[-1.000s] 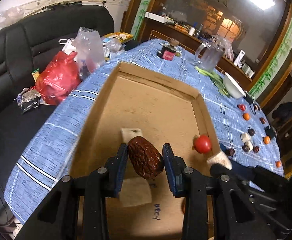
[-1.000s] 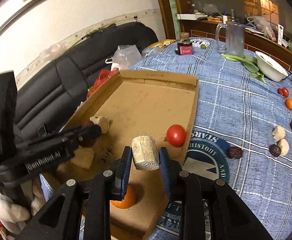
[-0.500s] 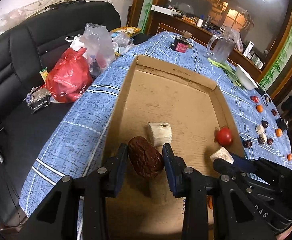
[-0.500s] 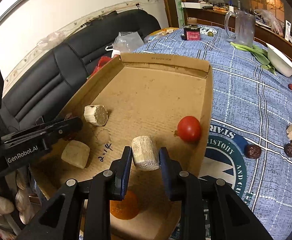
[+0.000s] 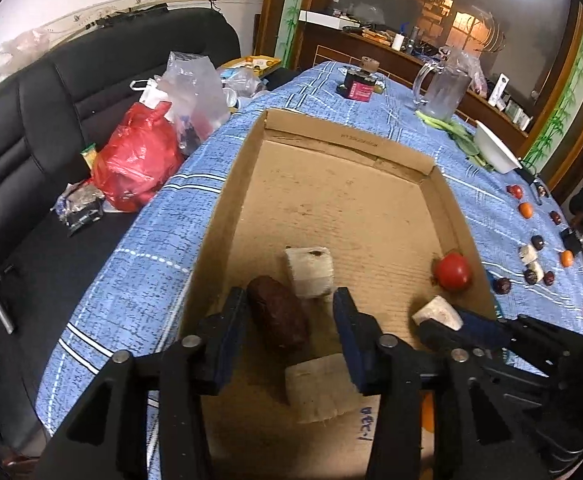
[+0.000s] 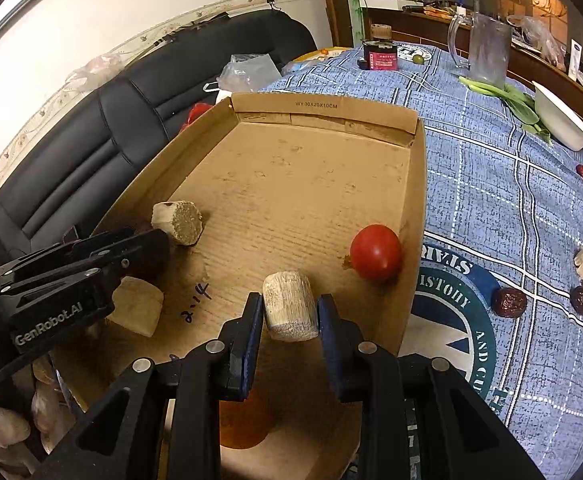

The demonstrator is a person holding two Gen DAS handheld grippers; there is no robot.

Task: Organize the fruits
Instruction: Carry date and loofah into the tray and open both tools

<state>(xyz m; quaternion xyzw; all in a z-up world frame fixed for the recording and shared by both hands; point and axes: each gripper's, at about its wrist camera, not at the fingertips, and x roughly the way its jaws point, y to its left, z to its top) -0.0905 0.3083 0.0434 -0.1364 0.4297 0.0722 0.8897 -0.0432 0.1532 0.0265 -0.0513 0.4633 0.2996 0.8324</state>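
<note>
A shallow cardboard box (image 5: pixel 347 144) (image 6: pixel 323 106) lies on the blue table. My left gripper (image 5: pixel 291 320) is open over its near left corner, and a dark red date (image 5: pixel 279 314) lies loose between the jaws on the box floor. My right gripper (image 6: pixel 289 316) is shut on a pale cane chunk (image 6: pixel 289 306) above the box's near right part. In the box lie a tomato (image 5: pixel 453 271) (image 6: pixel 376 253), two more cane chunks (image 5: pixel 309 272) (image 6: pixel 177 222) (image 6: pixel 137 306) and an orange (image 6: pixel 243 426) under my right gripper.
Loose dates, cane chunks and small oranges (image 6: pixel 509 302) (image 5: pixel 531 252) lie on the tablecloth to the right of the box. A glass jug (image 6: pixel 481 50), a white bowl (image 6: pixel 563 126), greens and a dark jar (image 6: pixel 379 56) stand at the far end. Bags (image 5: pixel 139 160) sit on the black sofa to the left.
My left gripper has opened and let go of the date, which now lies in the box. Both grippers have drawn back and lowered toward the box's near end; the right keeps its cane chunk.
</note>
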